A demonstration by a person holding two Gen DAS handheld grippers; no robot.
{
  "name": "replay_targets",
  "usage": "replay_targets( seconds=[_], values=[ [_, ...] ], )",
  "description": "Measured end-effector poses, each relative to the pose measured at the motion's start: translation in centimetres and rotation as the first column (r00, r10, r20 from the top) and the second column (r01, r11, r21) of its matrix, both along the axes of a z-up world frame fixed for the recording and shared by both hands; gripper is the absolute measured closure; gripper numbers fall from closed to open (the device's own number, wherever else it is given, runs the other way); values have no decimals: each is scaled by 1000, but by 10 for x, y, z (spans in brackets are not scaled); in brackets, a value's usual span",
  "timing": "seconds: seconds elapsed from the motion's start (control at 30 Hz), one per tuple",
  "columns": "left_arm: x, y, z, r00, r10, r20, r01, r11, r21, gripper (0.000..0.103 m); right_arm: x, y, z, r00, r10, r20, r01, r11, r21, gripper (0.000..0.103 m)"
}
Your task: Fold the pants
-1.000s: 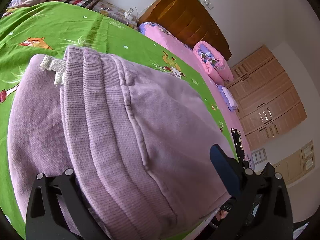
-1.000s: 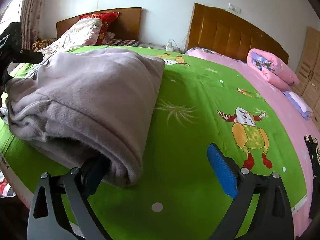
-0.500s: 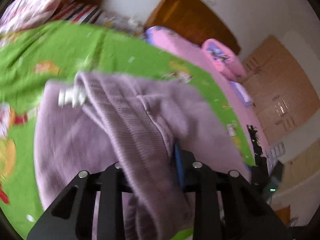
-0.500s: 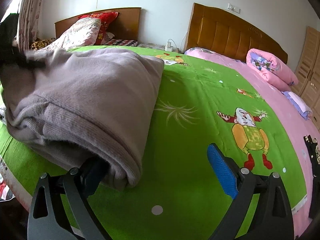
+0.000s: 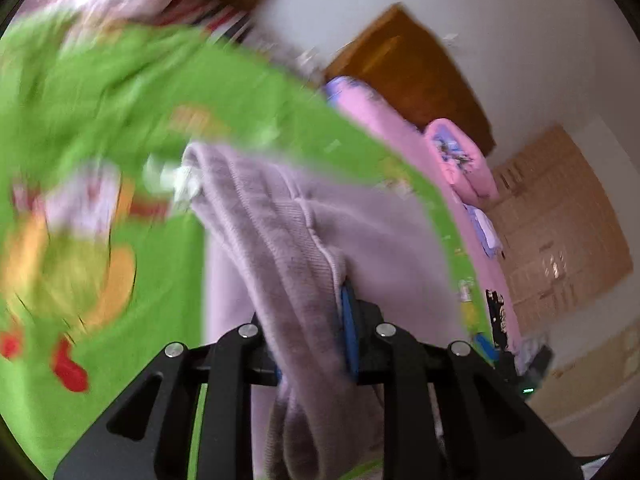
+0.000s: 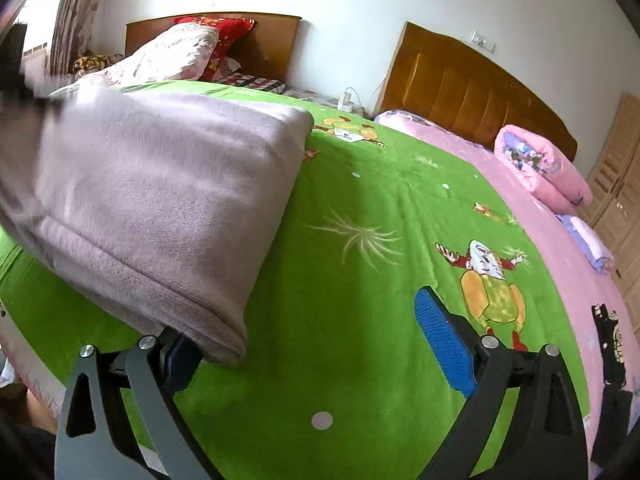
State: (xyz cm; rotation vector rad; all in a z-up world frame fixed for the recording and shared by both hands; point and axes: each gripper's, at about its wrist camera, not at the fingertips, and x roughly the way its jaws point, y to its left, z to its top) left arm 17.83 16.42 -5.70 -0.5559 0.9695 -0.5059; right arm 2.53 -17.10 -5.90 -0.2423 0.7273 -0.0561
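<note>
- Lilac fleece pants (image 6: 160,208) lie as a thick folded bundle on the green cartoon blanket (image 6: 360,280), near the edge of the bed closest to us.
- We see our left gripper (image 5: 308,344) clenched on a ribbed band of the fabric, which bunches between the blue pads and hangs down below them.
- Our right gripper (image 6: 308,344) is spread wide and grasps nothing; its left finger sits just under the near corner of the bundle, the other well clear over the blanket.
- We judge that only one side is being lifted, so the layers may slide apart and the fold may skew, because the far side has no support.
- We also think the pinch takes only part of the stack; the lower layers could drop free and undo the fold.
- The left view is heavily blurred, so we cannot tell how deep the cloth sits in the jaws; a shallow bite could slip.
- We note the bundle lies close to the bed's edge, so a dragged fold could pull it off the blanket.
</note>
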Motion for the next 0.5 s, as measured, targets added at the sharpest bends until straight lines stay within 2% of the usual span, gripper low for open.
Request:
replay_targets(
  seconds=[0.07,0.2,0.27,0.33,0.37,0.4,0.43,0.47,0.5],
  values=[
    [-3,8,-4,1000,10,15,-9,998,-58,81,1,0,0,1000,4,-2,-4,1000,-6,12],
    [-15,-11,47,991,-11,132,10,1000,5,81,-1,3,8,1000,-12,10,12,1000,-23,12],
    [-19,-13,59,987,-15,161,11,1000,24,81,-3,5,10,1000,-13,20,14,999,-36,12],
    [-15,-9,45,992,-9,123,5,999,33,80,-1,3,4,1000,-14,-4,14,1000,-26,12],
    [-9,-5,24,998,6,63,-8,1000,30,80,1,1,0,1000,-15,-19,14,1000,-12,12],
    [-8,-5,10,1000,17,26,-18,999,38,74,1,-2,-1,1000,-15,-17,15,1000,11,11],
    [-8,-3,-1,1000,27,11,-28,999,24,70,2,-4,-1,1000,-12,-21,12,1000,22,11],
    [-10,3,-7,999,39,16,-39,999,-38,69,2,-3,-1,1000,-6,-21,6,1000,19,11],
    [-11,6,-8,999,45,13,-44,997,-62,68,2,-3,-1,1000,-1,-21,2,1000,17,11]
  ],
)
